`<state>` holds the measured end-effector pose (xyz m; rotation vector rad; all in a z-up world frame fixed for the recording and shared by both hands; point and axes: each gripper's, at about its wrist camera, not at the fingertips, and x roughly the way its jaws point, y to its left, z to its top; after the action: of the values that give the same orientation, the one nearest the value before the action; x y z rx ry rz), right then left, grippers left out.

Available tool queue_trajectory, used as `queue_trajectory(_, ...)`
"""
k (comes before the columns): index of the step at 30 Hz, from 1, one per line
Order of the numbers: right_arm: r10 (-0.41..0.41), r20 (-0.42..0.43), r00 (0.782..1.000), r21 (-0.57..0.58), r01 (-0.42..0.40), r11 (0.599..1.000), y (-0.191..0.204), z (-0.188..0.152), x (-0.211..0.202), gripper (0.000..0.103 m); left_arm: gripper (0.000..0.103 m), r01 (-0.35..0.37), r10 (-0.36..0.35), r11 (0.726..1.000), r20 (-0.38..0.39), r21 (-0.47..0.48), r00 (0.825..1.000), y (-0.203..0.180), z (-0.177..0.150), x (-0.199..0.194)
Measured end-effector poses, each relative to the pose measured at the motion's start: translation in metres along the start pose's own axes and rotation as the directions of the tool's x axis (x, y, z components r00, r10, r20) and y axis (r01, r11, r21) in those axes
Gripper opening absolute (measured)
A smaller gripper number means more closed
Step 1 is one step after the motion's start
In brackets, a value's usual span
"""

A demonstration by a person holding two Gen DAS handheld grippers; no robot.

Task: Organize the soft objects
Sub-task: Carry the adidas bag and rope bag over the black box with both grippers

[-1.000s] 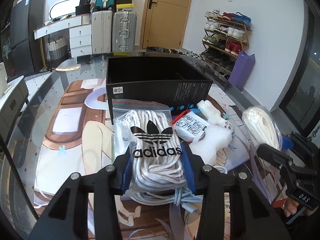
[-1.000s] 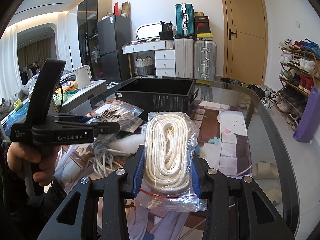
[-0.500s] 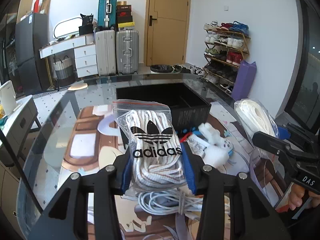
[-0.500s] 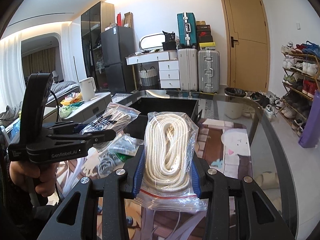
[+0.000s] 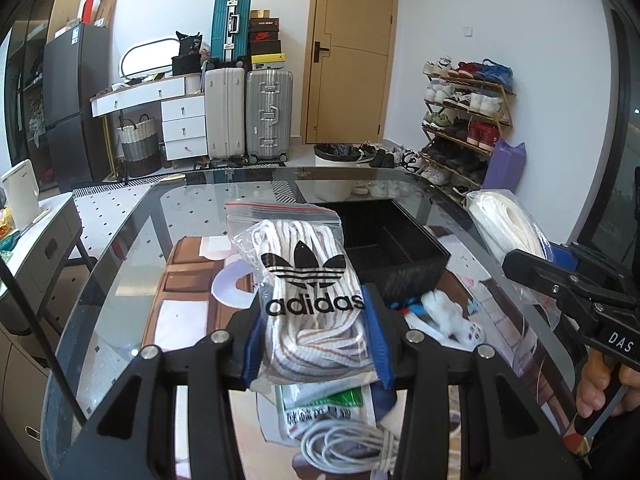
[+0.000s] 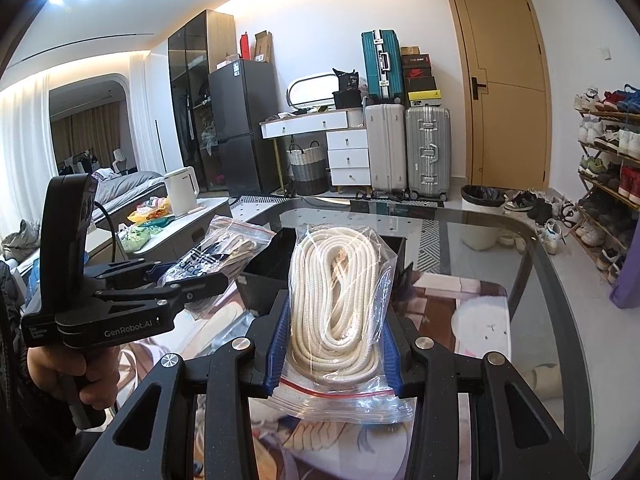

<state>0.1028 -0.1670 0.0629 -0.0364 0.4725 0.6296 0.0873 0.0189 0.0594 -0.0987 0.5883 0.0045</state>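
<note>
Both tools are clamped tight on bagged cord: the left tool (image 5: 312,340) squeezes the adidas lace bag (image 5: 308,300) at lower centre of its frame, the right tool (image 6: 334,348) pinches the white rope bag (image 6: 338,300) dead centre, both held clear above the counter (image 5: 120,280). Looks like the carry step, so next they'd need to swing over the black box (image 5: 396,248) and let go inside. Only the left view shows what's left on the counter, a plush toy (image 5: 448,320) and a cable coil (image 5: 344,448), while the right view shows the left tool from the side.
</note>
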Motion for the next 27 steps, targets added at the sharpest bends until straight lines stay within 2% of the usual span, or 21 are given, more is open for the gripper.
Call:
queue_trajectory(17,0.063,-0.014,0.998,0.002,-0.063,0.998,-0.012,0.037,0.047,0.04,0.044,0.002,-0.003,0.999,-0.018,-0.045,1.0,0.004,0.022,0.033)
queue_trajectory(27,0.078,-0.054,0.995,0.002,-0.078,0.997,-0.016,0.045,0.078,0.04,0.044,-0.033,0.031,0.998,-0.038,-0.054,0.999,0.004,0.029,0.057)
